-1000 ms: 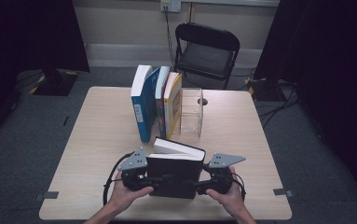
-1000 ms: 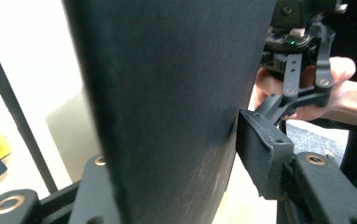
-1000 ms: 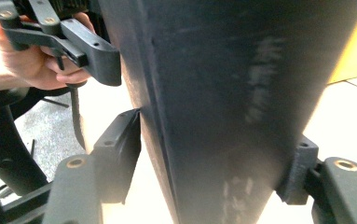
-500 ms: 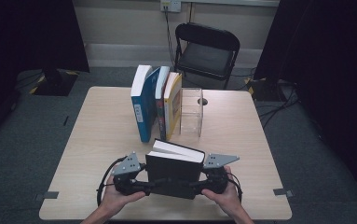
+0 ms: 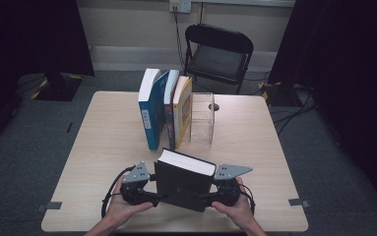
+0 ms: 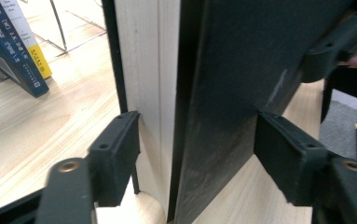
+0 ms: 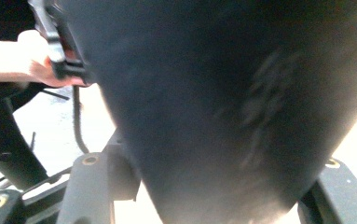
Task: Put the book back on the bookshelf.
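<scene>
High view: overhead light is falling evenly on the table [image 5: 255,147], while the surrounding room is sinking into darkness at both sides; focus is staying sharp, shadows soft. Left gripper view: the tabletop is glaring pale, the near fingers [image 6: 115,158] are blurring slightly. Right gripper view: the black book [image 7: 223,107] is looming smeared and out of focus, the background washing out to white.

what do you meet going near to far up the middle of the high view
black book between the two tongs → bare table → row of upright books beside a clear stand → folding chair → wall socket
</scene>
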### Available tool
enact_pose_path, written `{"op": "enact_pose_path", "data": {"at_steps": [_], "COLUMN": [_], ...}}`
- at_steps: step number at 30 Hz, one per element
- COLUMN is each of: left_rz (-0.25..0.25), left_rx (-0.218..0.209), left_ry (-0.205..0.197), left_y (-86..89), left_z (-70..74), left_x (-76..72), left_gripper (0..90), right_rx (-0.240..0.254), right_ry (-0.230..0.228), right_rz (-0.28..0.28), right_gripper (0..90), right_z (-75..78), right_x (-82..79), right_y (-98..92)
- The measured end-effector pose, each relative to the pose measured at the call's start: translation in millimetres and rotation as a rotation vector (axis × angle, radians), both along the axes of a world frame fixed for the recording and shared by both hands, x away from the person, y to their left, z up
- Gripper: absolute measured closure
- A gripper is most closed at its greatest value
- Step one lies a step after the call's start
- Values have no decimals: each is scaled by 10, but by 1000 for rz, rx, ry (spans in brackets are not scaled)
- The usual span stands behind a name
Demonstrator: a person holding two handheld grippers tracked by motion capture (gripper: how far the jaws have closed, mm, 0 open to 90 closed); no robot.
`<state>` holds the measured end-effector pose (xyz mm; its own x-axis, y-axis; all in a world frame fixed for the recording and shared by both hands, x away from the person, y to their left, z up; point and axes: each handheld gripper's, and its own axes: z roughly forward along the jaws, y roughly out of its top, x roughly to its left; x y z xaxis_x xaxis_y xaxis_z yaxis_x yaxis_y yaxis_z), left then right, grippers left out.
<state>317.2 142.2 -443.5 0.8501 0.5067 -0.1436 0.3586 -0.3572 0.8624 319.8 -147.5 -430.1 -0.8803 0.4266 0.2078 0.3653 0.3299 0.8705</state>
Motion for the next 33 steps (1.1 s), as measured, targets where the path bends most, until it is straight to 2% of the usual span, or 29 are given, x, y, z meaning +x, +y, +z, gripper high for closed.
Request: {"op": "enact_pose_path", "data": {"at_steps": [3, 6, 7, 8, 10, 12, 17, 20, 22, 28, 31, 33], "left_rz": [10, 20, 22, 23, 26, 19, 39, 43, 49, 84, 111, 115], "left_rx": [-4, 7, 24, 26, 28, 15, -1, -10, -1, 31, 68, 97], "left_ry": [-5, -17, -34, -35, -31, -28, -26, -23, -31, 4, 52, 66], "left_y": [-3, -37, -63, -75, -75, -71, -89, -84, -61, 0, 31, 53], "left_z": [-7, -11, -10, -9, -8, -16, -19, -11, -1, -65, -122, -155], "left_x": [-12, -25, -26, -24, -3, 20, 72, 83, 86, 141, 202, 243], "left_gripper": [311, 292, 280, 266, 268, 270, 309, 312, 307, 282, 247, 236], "right_rx": [19, 55, 62, 69, 30, 13, -24, -28, -31, -46, -23, -22], "right_ry": [-1, -6, -9, -22, -77, -101, -147, -148, -148, -173, -153, -154], "right_rz": [9, -4, -3, -14, -32, -58, -75, -87, -100, -175, -180, -178], "right_gripper": [377, 344, 356, 443, 505, 512, 518, 520, 520, 521, 519, 516], "right_z": [8, 22, 28, 52, 82, 93, 141, 141, 145, 140, 104, 101], "right_x": [-13, -24, -19, -26, -63, -98, -78, -54, -41, -31, -29, -37], "right_y": [29, 76, 81, 103, 129, 148, 169, 131, 83, -98, -150, -148]}}
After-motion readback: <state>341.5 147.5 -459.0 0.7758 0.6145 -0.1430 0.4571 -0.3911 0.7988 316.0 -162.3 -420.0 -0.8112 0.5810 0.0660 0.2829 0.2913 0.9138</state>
